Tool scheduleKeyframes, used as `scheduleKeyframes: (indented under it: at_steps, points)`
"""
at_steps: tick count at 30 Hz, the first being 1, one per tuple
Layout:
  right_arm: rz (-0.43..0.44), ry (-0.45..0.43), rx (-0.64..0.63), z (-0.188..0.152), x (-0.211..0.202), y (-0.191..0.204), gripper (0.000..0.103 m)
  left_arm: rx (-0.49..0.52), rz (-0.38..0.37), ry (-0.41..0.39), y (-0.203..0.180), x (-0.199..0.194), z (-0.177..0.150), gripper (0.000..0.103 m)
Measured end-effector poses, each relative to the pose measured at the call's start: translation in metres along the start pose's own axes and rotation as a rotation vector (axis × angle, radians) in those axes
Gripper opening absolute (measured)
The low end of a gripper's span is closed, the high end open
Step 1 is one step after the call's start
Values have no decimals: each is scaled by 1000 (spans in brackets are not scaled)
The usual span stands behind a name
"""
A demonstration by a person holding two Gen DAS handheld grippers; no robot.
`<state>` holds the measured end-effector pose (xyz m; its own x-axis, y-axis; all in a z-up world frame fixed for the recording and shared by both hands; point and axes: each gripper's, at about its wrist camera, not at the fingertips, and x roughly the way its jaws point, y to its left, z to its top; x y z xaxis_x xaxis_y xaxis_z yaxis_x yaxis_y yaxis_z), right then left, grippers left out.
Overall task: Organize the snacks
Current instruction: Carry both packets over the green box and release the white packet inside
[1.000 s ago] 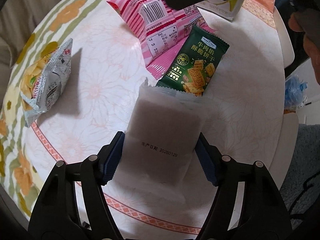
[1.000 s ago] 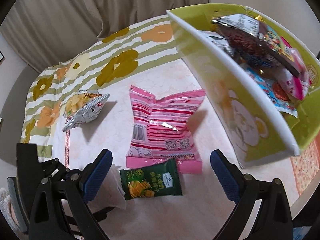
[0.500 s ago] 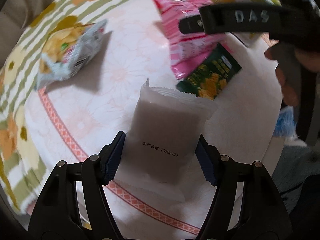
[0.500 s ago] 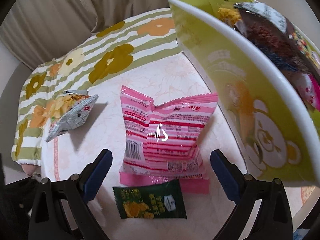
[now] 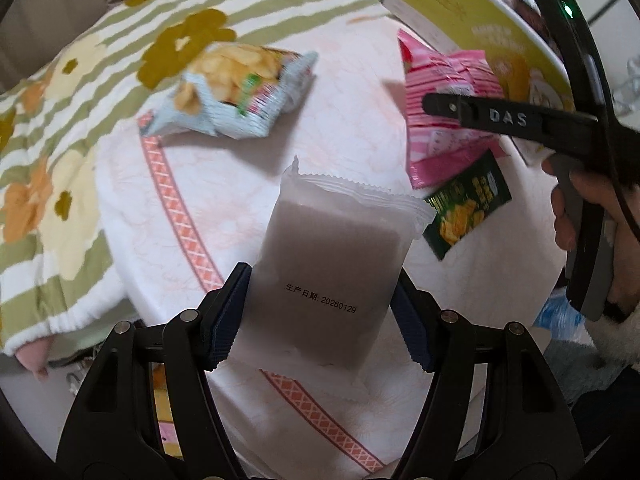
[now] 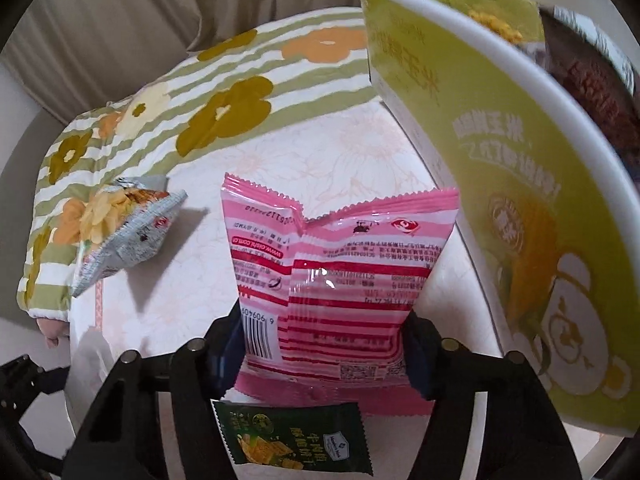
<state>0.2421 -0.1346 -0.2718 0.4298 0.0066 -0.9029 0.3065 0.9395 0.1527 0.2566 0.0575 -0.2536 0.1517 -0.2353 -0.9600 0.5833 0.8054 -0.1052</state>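
Note:
My left gripper [image 5: 320, 316] is shut on a frosted white snack packet [image 5: 328, 264] with a printed date and holds it above the table. My right gripper [image 6: 324, 352] is closed around the lower end of the pink striped snack bag [image 6: 340, 276], which also shows in the left wrist view [image 5: 444, 116]. A small green cracker packet [image 6: 292, 436] lies on the table just below the right gripper, and shows in the left wrist view [image 5: 468, 208]. A silver chips bag [image 6: 124, 228] lies at the left. The yellow-green snack box [image 6: 512, 184] stands at the right with several snacks inside.
The round table has a pale floral cloth with a pink border [image 5: 180, 216]. A striped, flowered blanket [image 6: 224, 92] lies beyond it. The person's hand [image 5: 592, 216] holds the right gripper's handle at the right of the left wrist view.
My right gripper has moved forward and closed on the pink bag. My left gripper has swung with the white packet, so the chips bag now appears farther ahead.

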Motion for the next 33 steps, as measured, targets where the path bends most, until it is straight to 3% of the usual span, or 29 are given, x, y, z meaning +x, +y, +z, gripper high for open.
scheduleKeyframes:
  at_steps: [9,17,25,33]
  points:
    - [46,-103,-39,13,-58,12,61,-33,21,-101,6,-42,16,65]
    - [71,-179,-57,25,-126,6,61,-3,-3,-208,-7,-80,58,65]
    - [48,-273,-59,51,-186,-57,61,35,-14,-296,-58,-107,115,65]
    - [79,-273,-103,93,-191,-134,61,-34,-24,-357,-137,-106,186,65]
